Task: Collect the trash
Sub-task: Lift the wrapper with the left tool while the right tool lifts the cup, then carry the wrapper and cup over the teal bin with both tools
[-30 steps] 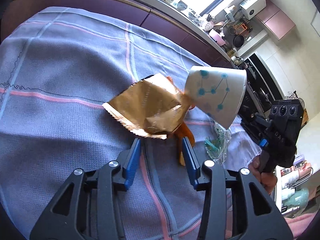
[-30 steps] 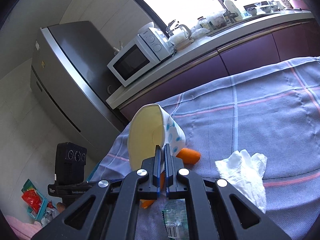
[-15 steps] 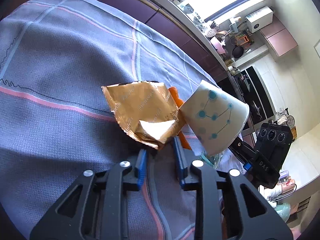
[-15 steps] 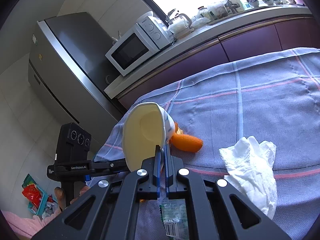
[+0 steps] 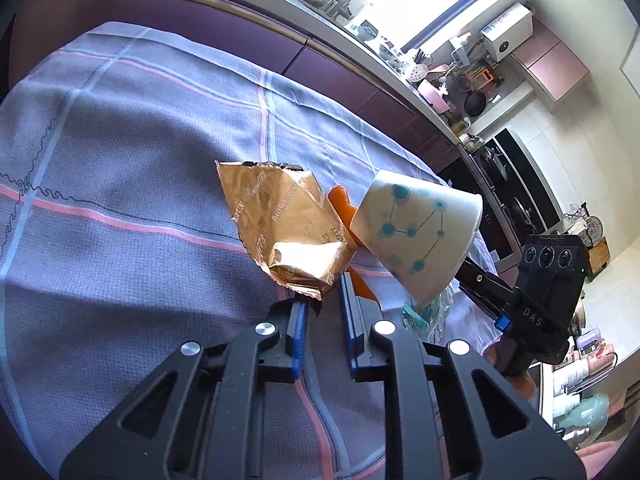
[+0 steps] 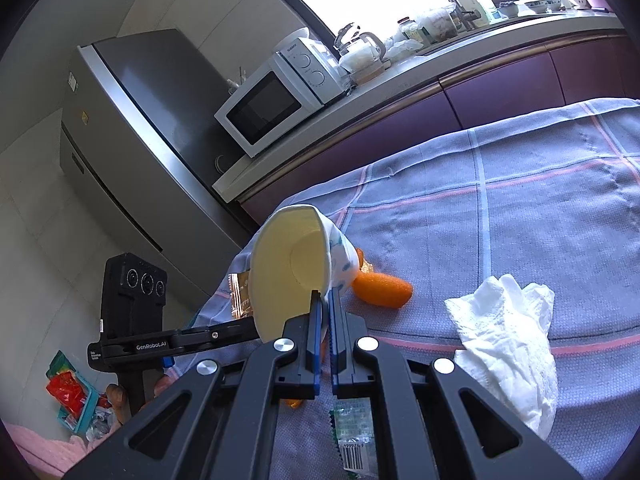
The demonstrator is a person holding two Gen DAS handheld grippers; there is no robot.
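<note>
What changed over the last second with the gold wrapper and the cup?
The left gripper narrowed its jaws around the gold wrapper, a corner now between them, not visibly pinched. The right gripper stayed shut on the paper cup, tilting it further. The orange peel and tissue stayed put.

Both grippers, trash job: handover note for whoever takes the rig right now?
Right gripper: shut on the paper cup rim, cup lifted and tipped on its side.
Left gripper: fingers part open around the gold wrapper; grip not confirmed.
On the tablecloth: orange peel, tissue, green packet.
Done: cup in hand. Left: wrapper, peel, tissue and packet into the cup, probably.
</note>
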